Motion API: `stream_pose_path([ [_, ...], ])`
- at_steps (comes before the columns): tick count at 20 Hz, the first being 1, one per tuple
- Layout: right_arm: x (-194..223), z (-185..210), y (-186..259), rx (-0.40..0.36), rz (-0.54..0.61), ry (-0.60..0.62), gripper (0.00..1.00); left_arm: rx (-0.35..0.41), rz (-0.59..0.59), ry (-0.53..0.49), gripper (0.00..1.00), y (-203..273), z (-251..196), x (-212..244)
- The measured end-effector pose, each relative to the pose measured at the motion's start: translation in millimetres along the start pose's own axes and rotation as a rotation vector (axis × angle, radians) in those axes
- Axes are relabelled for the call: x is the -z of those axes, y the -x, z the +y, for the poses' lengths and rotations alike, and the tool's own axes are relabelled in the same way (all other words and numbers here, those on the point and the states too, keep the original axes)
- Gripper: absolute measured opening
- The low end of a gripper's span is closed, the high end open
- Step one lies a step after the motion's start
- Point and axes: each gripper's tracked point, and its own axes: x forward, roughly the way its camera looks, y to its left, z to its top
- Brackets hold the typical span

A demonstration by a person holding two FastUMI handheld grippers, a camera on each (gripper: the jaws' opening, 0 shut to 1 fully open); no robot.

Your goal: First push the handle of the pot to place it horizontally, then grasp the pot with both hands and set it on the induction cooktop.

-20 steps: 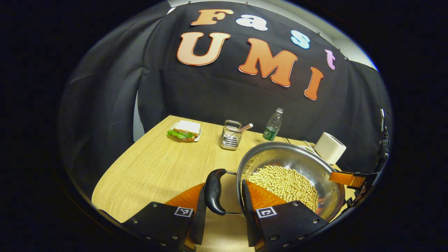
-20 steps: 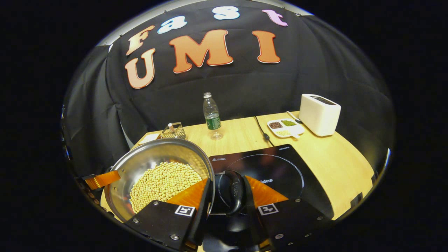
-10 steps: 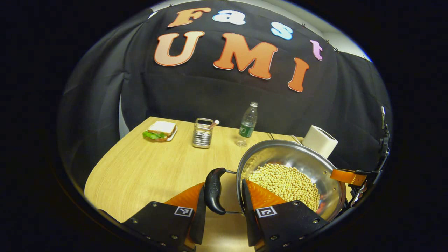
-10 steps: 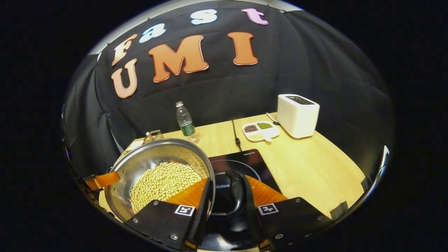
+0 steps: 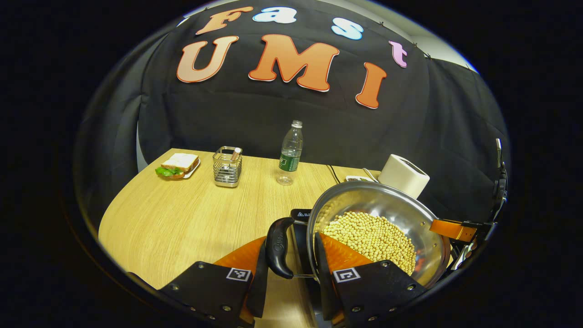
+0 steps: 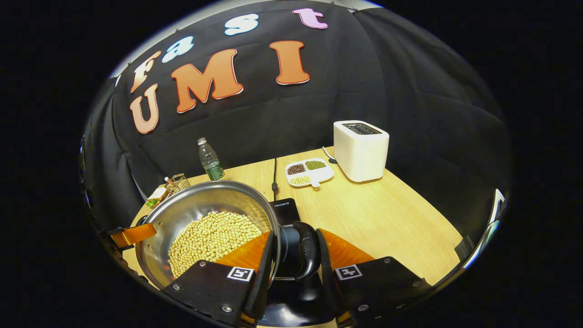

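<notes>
A sandwich on a plate (image 5: 176,165), a wire holder (image 5: 227,166) and a water bottle (image 5: 290,153) are standing along the table's (image 5: 182,218) far edge; a white toaster (image 6: 360,150) is sitting beside a divided dish of beans (image 6: 309,172).

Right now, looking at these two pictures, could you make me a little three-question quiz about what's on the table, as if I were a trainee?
1. True or false: the pot is empty.
2. What does each gripper hold? A) the pot's rim B) a side handle of the pot C) the bottle
3. Fill in: the small divided dish sits beside the white ____.

Key
1. False: it holds pale beans.
2. B: the left gripper grips the left handle, the right gripper the right handle.
3. Toaster.
</notes>
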Motion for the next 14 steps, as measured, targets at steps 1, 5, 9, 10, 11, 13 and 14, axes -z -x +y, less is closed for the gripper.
stream_pose_path([
  [1, 1.4, -4.1, -4.1, -0.001, 0.007, 0.001, 0.51, -0.004, 0.007, -0.001, 0.51, -3.4, -2.6, 3.6],
  [5, 8.0, -12.5, -18.6, -0.009, 0.033, -0.006, 0.51, -0.015, 0.039, 0.013, 0.51, -17.4, -8.5, 17.8],
  [9, 13.1, -14.4, -25.7, -0.024, 0.045, 0.0, 0.51, -0.023, 0.037, 0.013, 0.51, -18.7, -8.0, 18.5],
  [10, 12.2, -13.8, -24.0, -0.031, 0.037, -0.001, 0.51, -0.023, 0.039, 0.012, 0.51, -19.4, -8.7, 19.2],
  [11, 12.5, -14.5, -25.2, -0.038, 0.037, 0.01, 0.51, -0.017, 0.044, 0.022, 0.51, -20.6, -8.4, 23.0],
  [13, 8.9, -14.9, -20.3, -0.042, 0.014, 0.039, 0.56, 0.004, -0.004, 0.046, 0.53, -15.4, -12.5, 11.3],
  [14, 2.3, -15.9, -16.6, -0.034, -0.01, 0.06, 0.61, 0.0, -0.039, 0.045, 0.56, -10.8, -9.6, 0.9],
])
